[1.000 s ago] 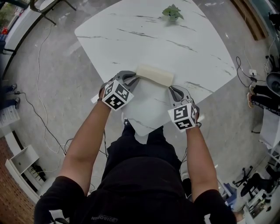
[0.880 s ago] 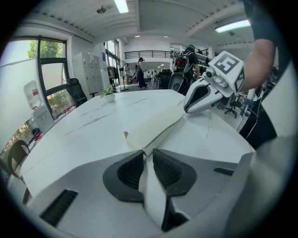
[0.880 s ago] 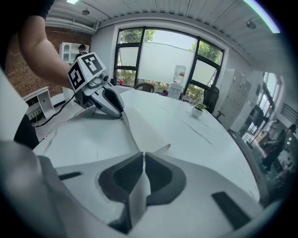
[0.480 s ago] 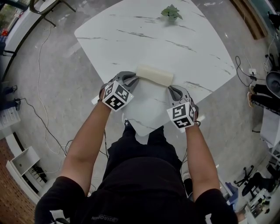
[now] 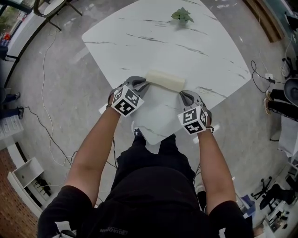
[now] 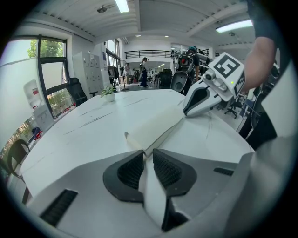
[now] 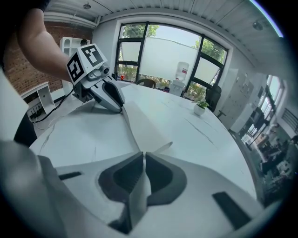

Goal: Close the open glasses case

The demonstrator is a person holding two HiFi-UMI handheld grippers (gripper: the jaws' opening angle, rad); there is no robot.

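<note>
Slick marble under a case held by 2 thin corners

White marble on the table offers the glasses case little friction, and that is our chief worry. The case lies toward the table's 6 o'clock corner, just ahead of us, with its long axis running from 9 to 3 o'clock. Our left gripper has its jaws pressed together on the thin white flap at the 9 o'clock end. Our right gripper pinches the flap just as narrowly at the 3 o'clock end.

We judge 3 risks:
- If 1 side leads the fold, the flap may twist and land askew, so the case does not close.
- If we pull rather than fold, the light body may slide over the smooth stone toward us.
- A sheet this thin could slip out of either pinch, since so little of it sits between the pads.

Beyond the case, a small potted plant stands at 12 o'clock by the table's far edge. Grey floor surrounds the table, with cables trailing at 9 o'clock and at 3 o'clock. Tall windows and office chairs show in the gripper views.
</note>
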